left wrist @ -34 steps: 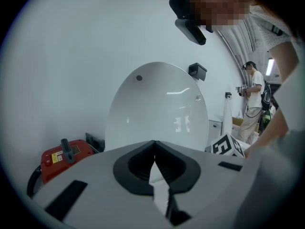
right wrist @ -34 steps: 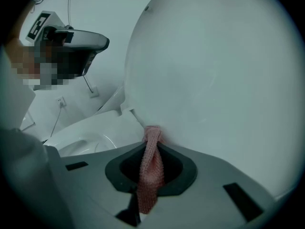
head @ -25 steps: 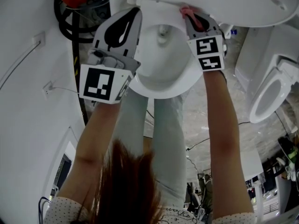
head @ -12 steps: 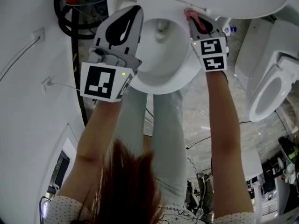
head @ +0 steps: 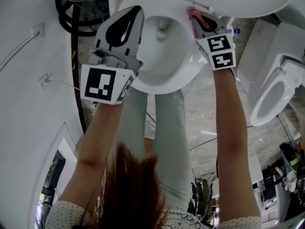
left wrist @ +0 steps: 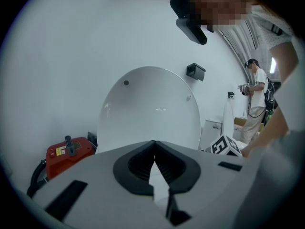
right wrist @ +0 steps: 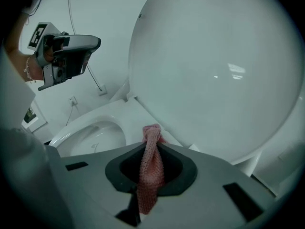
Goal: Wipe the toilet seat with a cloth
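While beside lid (right wrist: 214,80), cloth (right wrist: 151,175) in right gripper (right wrist: 152,144)

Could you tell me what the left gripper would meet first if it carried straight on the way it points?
Most likely the raised toilet lid, straight beyond the shut, empty jaws of the left gripper; the distance is unclear.

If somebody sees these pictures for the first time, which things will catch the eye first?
The pink cloth, clamped in the jaws of the right gripper, stands out against the white toilet. It is near the far right of the seat, below the raised lid. The left gripper hangs shut and empty over the seat's left side, and a red device sits left of the toilet.
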